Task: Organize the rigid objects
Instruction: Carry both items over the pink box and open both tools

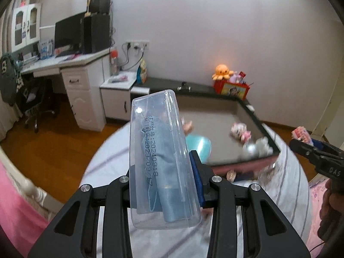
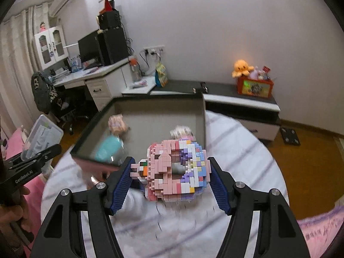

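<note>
My left gripper (image 1: 163,185) is shut on a clear plastic case (image 1: 159,150) with a blue roll inside, held up above the striped bed. It also shows at the left of the right wrist view (image 2: 40,137). My right gripper (image 2: 172,176) is shut on a pink and purple brick-built donut model (image 2: 178,169), held above the bed in front of a black-rimmed open box (image 2: 137,126). The box holds a teal object (image 2: 109,146) and small brick figures (image 2: 117,123). The right gripper shows at the right edge of the left wrist view (image 1: 301,137).
A white desk (image 1: 71,64) with a monitor and a black chair stand at the left. A low dark cabinet (image 2: 236,99) along the wall carries a red toy box (image 2: 254,87) with an orange plush octopus. Pink bedding lies at both sides.
</note>
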`<state>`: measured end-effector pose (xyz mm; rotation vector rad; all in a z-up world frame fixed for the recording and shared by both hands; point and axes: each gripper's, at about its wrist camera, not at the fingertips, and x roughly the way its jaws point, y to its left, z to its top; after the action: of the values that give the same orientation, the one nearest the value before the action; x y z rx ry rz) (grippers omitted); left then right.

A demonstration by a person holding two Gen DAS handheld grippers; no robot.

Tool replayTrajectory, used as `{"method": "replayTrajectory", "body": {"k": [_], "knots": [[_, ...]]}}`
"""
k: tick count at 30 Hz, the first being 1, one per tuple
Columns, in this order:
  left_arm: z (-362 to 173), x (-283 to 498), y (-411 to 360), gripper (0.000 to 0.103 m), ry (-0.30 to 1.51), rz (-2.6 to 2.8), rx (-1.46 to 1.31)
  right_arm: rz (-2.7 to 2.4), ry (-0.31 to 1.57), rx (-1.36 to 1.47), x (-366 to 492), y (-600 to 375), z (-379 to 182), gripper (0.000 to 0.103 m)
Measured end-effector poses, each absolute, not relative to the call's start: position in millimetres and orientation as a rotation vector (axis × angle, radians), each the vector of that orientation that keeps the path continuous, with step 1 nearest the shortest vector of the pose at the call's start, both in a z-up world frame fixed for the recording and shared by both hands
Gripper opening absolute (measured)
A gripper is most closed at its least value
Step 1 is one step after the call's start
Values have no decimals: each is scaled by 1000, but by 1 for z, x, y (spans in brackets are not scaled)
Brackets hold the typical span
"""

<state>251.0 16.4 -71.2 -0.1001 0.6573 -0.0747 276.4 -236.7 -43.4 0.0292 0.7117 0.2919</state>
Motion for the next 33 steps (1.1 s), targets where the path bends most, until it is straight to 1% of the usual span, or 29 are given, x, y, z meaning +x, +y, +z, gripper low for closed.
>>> {"method": "replayTrajectory", "body": {"k": [4,9,14,20,21,22,23,24,25,26,27,33], "knots": [[-53,284,10,36,623,-98,-88,320,698,26,309,-223,-36,68],[-49,331,-3,36,629,-126,-75,333,726,20,357,-209,-43,69],[-69,380,-21,36,702,-150,-50,332,781,31,395,-203,-62,69],[-99,412,-39,37,793,-169,-41,311,842,37,425,-208,-86,69],[-101,413,-40,37,800,-167,-34,308,852,32,427,-208,-89,69],[-103,414,-41,39,806,-157,-24,310,861,25,430,-208,-91,74],[-103,416,-42,50,807,-150,-16,310,862,23,430,-208,-93,78],[-102,414,-41,60,802,-141,-13,295,854,22,429,-210,-93,84],[-101,412,-41,82,794,-132,-14,287,849,22,429,-211,-92,85],[-98,408,-39,99,774,-113,-13,285,848,29,427,-213,-92,86],[-94,404,-37,102,749,-99,-10,285,849,43,426,-215,-92,87],[-74,378,-27,103,700,-76,-5,239,830,96,406,-229,-80,88]]}}
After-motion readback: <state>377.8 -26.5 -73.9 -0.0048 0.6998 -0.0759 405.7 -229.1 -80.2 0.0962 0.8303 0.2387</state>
